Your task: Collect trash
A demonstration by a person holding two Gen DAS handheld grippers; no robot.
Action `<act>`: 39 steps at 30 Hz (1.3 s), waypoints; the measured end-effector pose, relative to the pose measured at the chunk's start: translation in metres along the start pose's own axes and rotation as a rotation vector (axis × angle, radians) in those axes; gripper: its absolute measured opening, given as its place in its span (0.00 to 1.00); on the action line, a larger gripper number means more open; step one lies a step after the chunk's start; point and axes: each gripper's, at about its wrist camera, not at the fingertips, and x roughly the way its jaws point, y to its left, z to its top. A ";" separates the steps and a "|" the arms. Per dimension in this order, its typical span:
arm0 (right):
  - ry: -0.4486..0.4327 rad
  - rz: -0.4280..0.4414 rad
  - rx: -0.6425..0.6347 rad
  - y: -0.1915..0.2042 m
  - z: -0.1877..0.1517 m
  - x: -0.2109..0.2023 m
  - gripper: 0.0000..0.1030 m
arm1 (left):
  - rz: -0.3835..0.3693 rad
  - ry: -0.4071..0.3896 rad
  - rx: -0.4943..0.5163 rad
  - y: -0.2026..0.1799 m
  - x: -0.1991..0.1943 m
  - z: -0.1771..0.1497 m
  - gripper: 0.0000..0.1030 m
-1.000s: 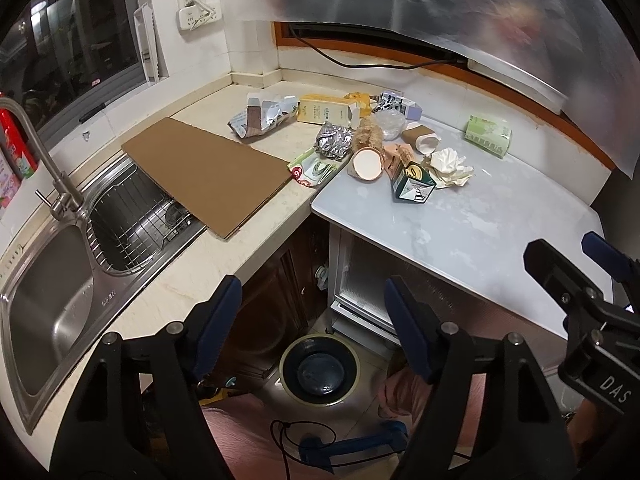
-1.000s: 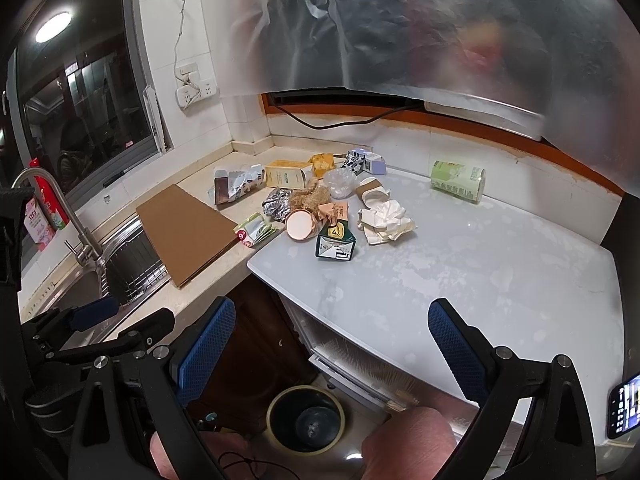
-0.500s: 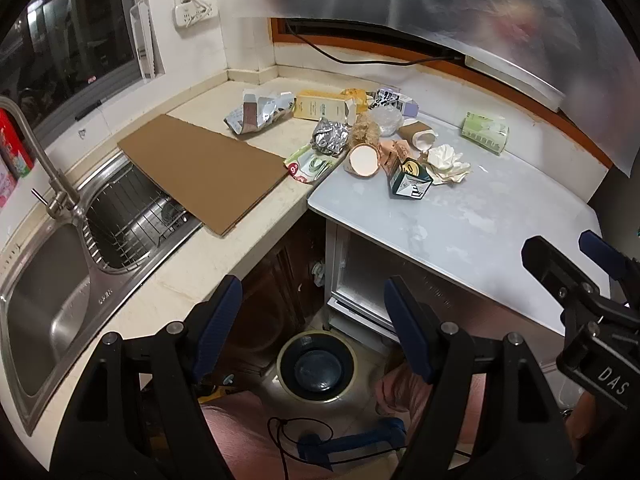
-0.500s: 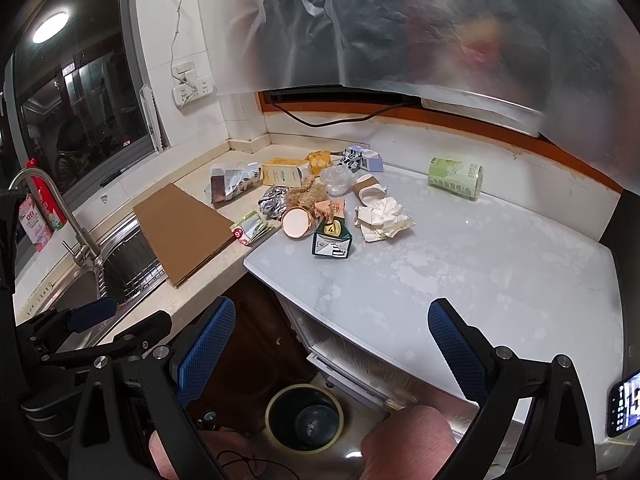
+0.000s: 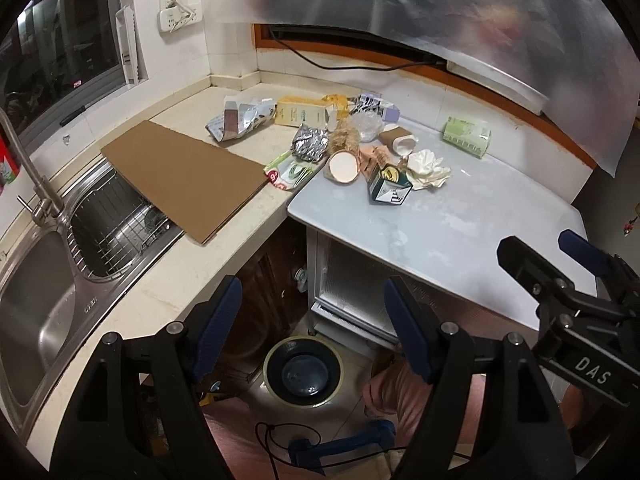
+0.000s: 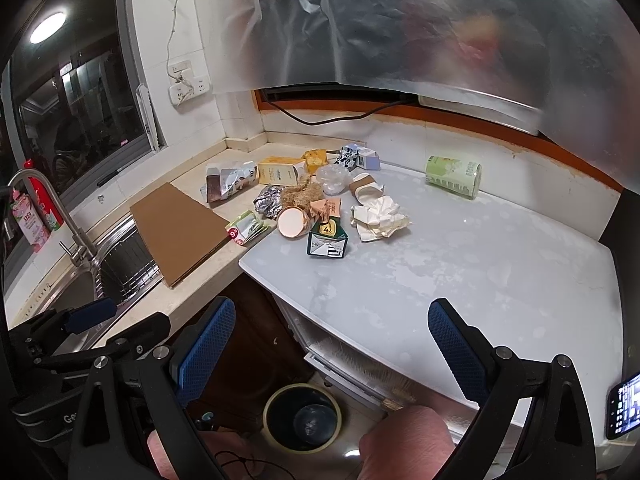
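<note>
lying well ahead of left gripper, trash pile, untouched

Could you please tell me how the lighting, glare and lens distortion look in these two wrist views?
Left wrist view: fisheye bends the sink and counter edges; corners vignetted black. Right wrist view: a ceiling lamp's reflection glares in the dark window; the hanging plastic sheet looks hazy, blurring what is behind it.

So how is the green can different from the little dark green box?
The green can is round and pale green; the dark green box has flat sides and a white pattern. The can lies on its side alone near the back wall, while the box sits at the front edge of the trash pile, touching other scraps. Both rest on the white table, untouched by either set of tongs.
</note>
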 end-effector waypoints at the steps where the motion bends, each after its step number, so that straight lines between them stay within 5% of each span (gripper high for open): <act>1: -0.001 -0.002 -0.001 -0.002 0.000 -0.002 0.96 | -0.003 -0.003 0.001 0.000 0.000 0.001 0.70; 18: 0.081 -0.010 0.017 -0.040 0.055 0.061 0.89 | -0.103 0.015 -0.001 0.008 0.036 0.060 0.70; 28: 0.241 0.003 0.119 -0.101 0.087 0.166 0.81 | -0.247 0.149 -0.041 -0.018 0.135 0.106 0.70; 39: 0.324 0.082 0.209 -0.133 0.124 0.276 0.80 | -0.241 0.321 -0.067 -0.056 0.263 0.131 0.70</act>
